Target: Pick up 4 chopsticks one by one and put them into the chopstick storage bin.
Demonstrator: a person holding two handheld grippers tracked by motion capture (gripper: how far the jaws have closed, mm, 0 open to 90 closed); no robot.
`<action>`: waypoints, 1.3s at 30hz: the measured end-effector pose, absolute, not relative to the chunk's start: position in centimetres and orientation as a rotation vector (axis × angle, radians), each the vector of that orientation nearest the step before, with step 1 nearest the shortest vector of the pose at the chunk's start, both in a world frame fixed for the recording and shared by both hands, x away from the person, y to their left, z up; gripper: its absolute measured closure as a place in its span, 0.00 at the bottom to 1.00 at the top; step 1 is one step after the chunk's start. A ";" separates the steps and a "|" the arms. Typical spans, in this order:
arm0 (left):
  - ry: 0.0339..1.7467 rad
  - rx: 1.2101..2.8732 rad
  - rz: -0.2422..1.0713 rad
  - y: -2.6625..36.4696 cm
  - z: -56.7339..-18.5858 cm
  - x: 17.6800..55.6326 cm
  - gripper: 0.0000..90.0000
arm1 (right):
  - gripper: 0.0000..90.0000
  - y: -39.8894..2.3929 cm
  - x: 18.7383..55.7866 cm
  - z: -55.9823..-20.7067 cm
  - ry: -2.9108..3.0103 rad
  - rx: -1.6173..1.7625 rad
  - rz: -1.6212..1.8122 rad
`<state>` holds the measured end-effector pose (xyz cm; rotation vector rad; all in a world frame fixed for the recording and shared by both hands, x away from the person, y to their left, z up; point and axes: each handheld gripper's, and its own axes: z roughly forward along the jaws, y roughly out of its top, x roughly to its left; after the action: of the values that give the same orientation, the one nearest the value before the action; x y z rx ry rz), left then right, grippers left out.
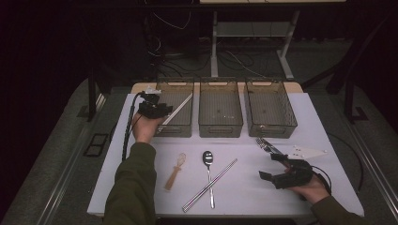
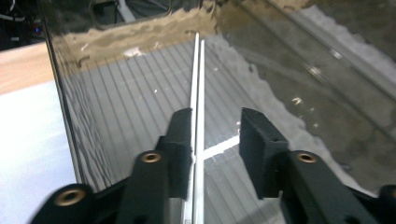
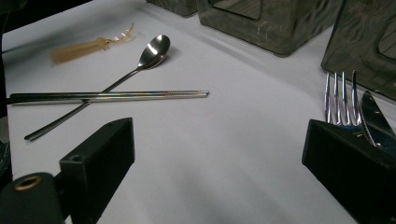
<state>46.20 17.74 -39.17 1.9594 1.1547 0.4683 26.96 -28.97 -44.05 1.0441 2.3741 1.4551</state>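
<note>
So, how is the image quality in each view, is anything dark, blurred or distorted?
High view: dim, the surroundings nearly black, the white table lit. Left gripper view: the bin wall looks wavy, with glare spots; the chopsticks are sharp. Right gripper view: the spoon is sharp, the wooden utensil soft.

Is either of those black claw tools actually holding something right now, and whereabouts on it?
No firm hold. The left gripper has a pair of chopsticks between open jaws, resting against one jaw at their near end, over the left bin. The right gripper is open and empty.
</note>
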 end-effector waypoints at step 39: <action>0.899 1.950 0.387 18.0 -39.4 37.0 0.25 | 0.11 -29.1 26.9 -44.0 2.363 1.053 1.447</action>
<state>37.05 17.96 -39.44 1.9500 0.8987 0.3871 26.89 -29.09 -43.98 1.0527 2.3627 1.4466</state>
